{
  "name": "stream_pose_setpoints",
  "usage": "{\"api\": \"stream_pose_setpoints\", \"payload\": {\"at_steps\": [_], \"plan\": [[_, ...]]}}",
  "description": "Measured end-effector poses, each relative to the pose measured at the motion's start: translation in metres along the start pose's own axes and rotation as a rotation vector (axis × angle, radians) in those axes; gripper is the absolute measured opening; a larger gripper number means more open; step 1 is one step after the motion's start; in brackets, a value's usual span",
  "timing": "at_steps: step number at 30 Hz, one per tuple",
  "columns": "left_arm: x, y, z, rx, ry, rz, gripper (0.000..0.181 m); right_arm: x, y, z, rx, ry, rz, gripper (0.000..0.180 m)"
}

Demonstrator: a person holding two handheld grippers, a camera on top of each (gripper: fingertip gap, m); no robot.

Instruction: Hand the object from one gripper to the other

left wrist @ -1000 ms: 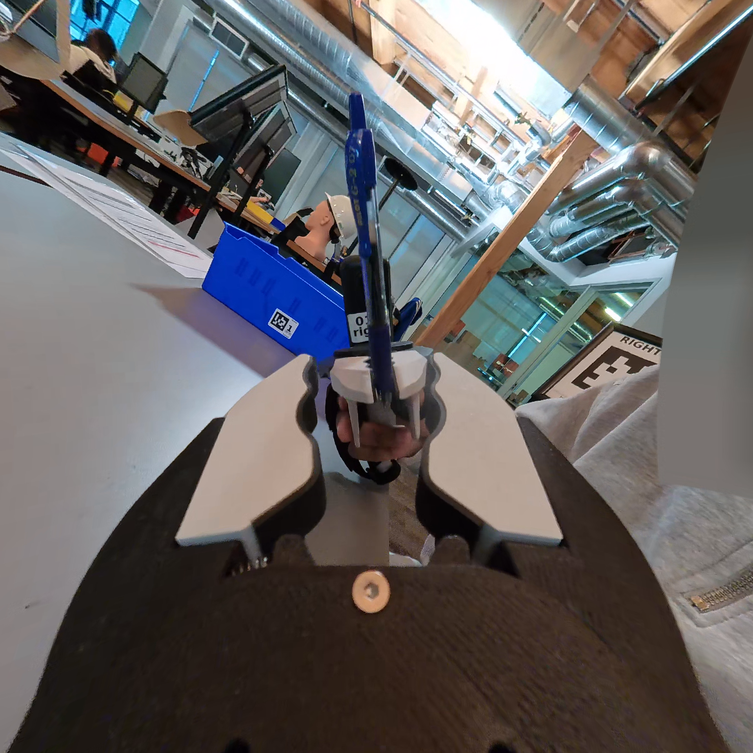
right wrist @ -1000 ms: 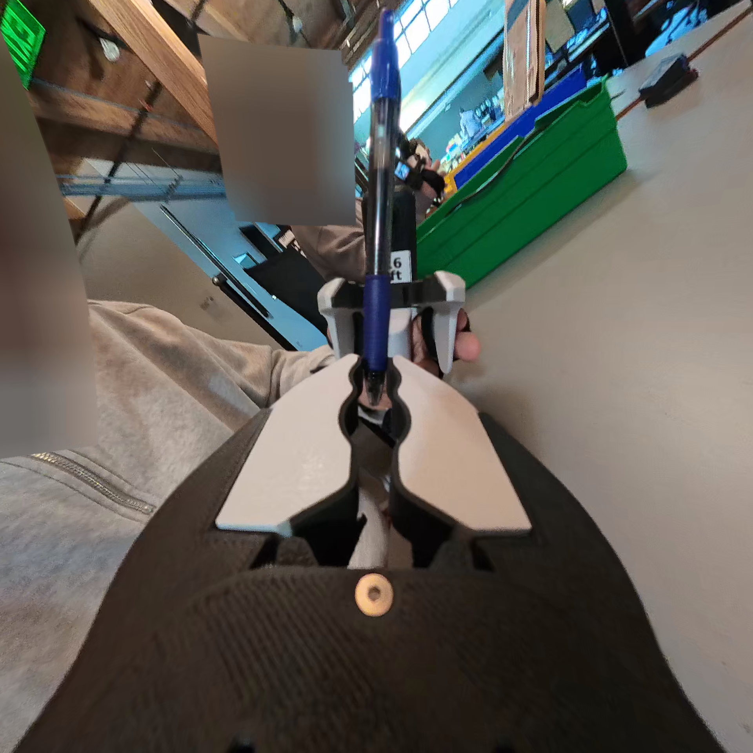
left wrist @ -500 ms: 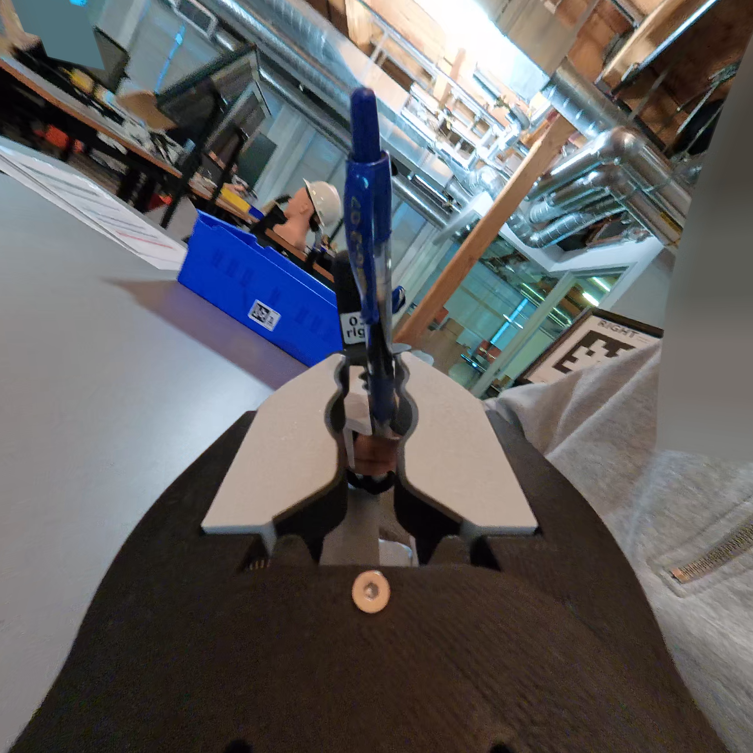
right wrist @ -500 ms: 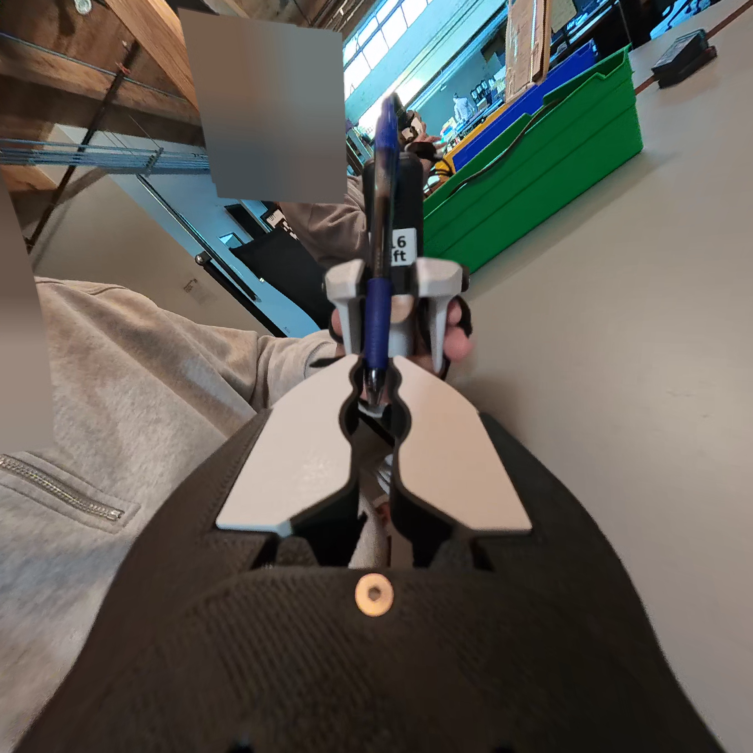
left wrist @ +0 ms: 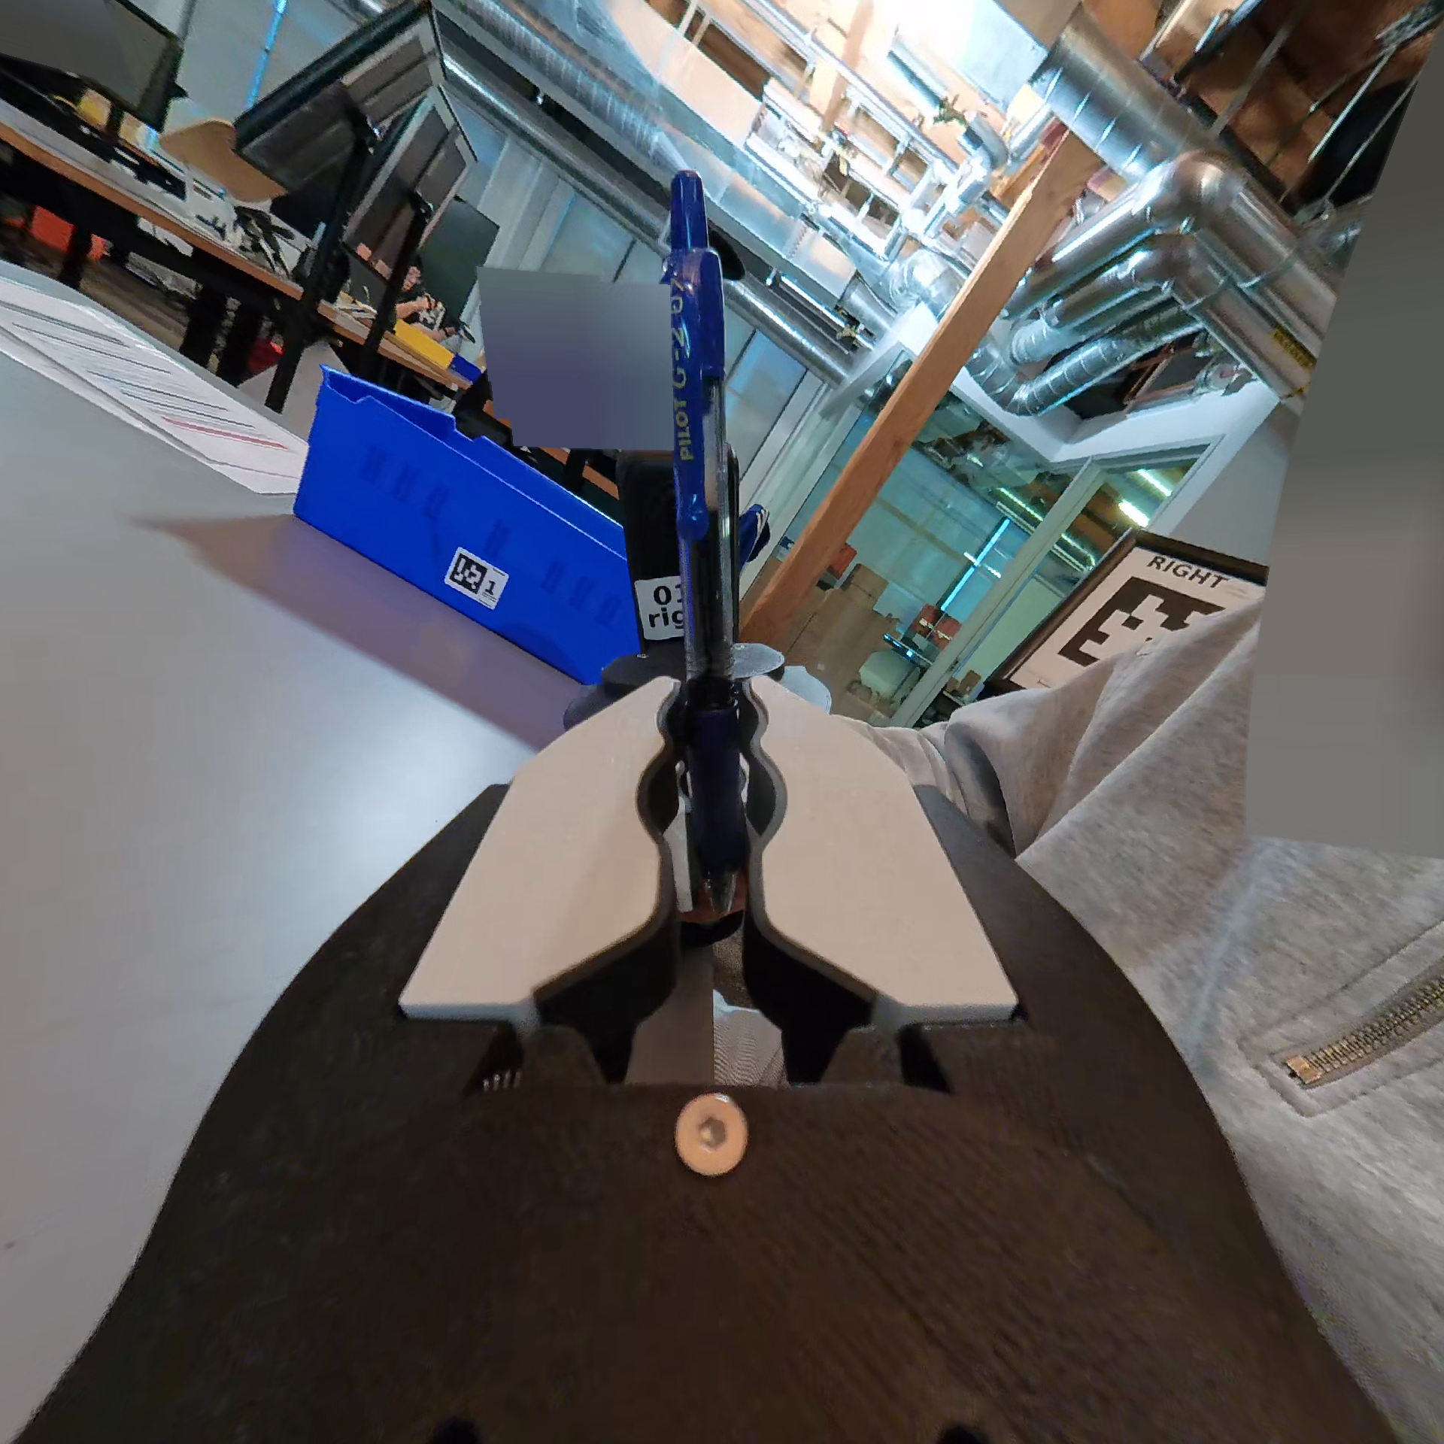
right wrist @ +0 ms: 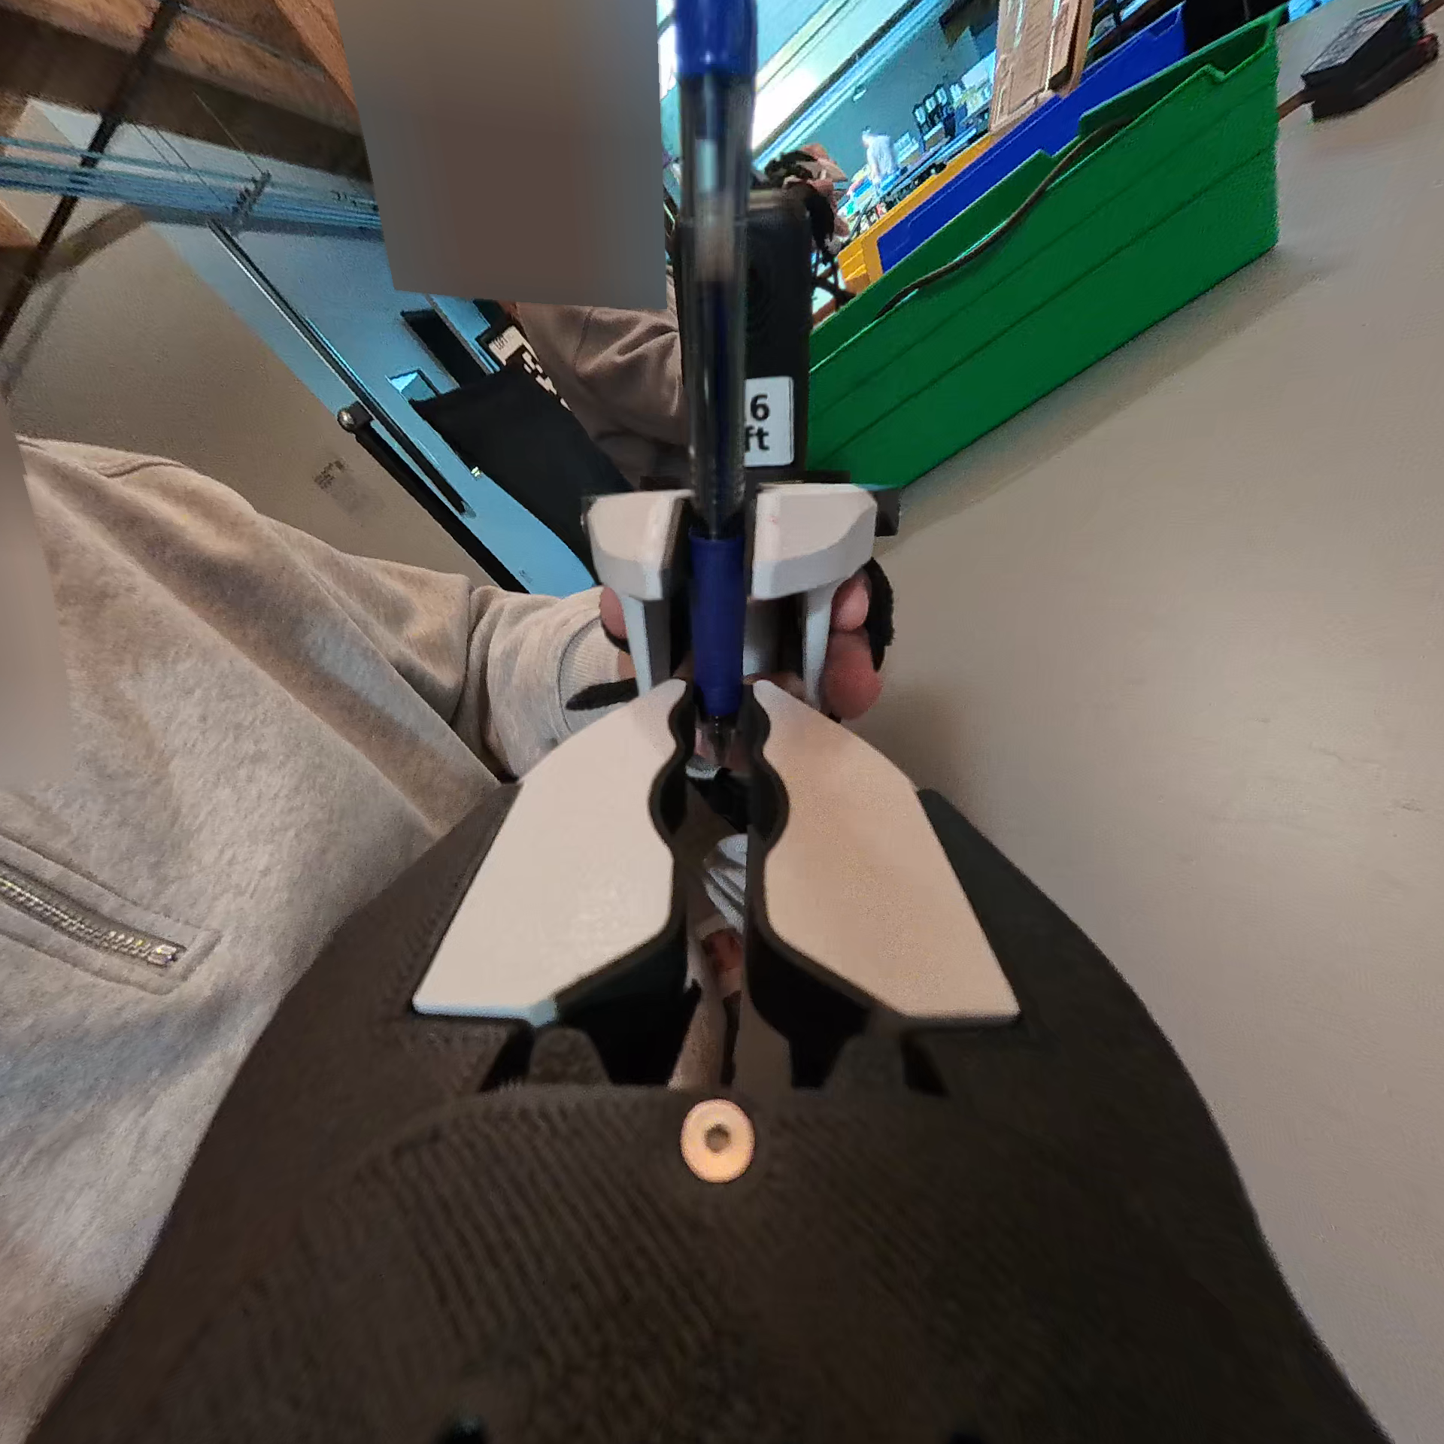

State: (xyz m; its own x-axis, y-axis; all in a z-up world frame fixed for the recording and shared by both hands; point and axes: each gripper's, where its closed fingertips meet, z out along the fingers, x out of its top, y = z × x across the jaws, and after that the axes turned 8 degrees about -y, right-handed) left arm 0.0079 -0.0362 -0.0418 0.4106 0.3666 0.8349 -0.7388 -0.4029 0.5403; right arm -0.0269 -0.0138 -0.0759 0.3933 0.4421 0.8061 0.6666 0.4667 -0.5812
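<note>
A blue pen (left wrist: 695, 391) stands upright between both grippers above the grey table (left wrist: 195, 742). My left gripper (left wrist: 711, 691) is shut on the pen's dark blue rubber grip, with the tip showing low between its fingers. In the right wrist view my right gripper (right wrist: 717, 695) is shut, with its fingertips on the tip of the pen (right wrist: 715, 609). The left gripper (right wrist: 715, 539) shows just beyond it, clamped on the grip section. The right gripper's black body (left wrist: 645, 508) stands behind the pen in the left wrist view; its fingers are hidden there.
A blue bin (left wrist: 437, 500) and a paper sheet (left wrist: 141, 383) lie on the table to the left. A green bin (right wrist: 1094, 273) and a black device (right wrist: 1367, 62) sit on the table (right wrist: 1172, 703) to the right. A grey sleeve (right wrist: 234, 625) is close by. About 5 centimetres separates my left fingertips from my right.
My left gripper was open around the pen; it has moved in and shut on the pen's grip. The right gripper has stayed shut on the tip.
</note>
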Motion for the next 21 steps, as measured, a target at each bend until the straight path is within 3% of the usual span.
{"api": "stream_pose_setpoints", "payload": {"at_steps": [4,11,17,21], "plan": [[0.000,-0.003,-0.001,0.004,-0.006,-0.024,0.011,0.000,0.003,-0.001,-0.003,-0.003,0.018,0.011],[-0.002,-0.012,-0.005,0.047,-0.026,-0.054,0.012,0.010,0.016,-0.019,-0.017,0.055,0.123,0.028],[-0.024,-0.011,0.006,0.039,-0.159,-0.053,0.012,0.052,0.028,-0.068,0.029,0.376,0.254,0.039],[-0.037,0.001,0.017,-0.025,-0.222,-0.079,0.012,0.067,0.023,-0.088,0.030,0.485,0.194,0.043]]}}
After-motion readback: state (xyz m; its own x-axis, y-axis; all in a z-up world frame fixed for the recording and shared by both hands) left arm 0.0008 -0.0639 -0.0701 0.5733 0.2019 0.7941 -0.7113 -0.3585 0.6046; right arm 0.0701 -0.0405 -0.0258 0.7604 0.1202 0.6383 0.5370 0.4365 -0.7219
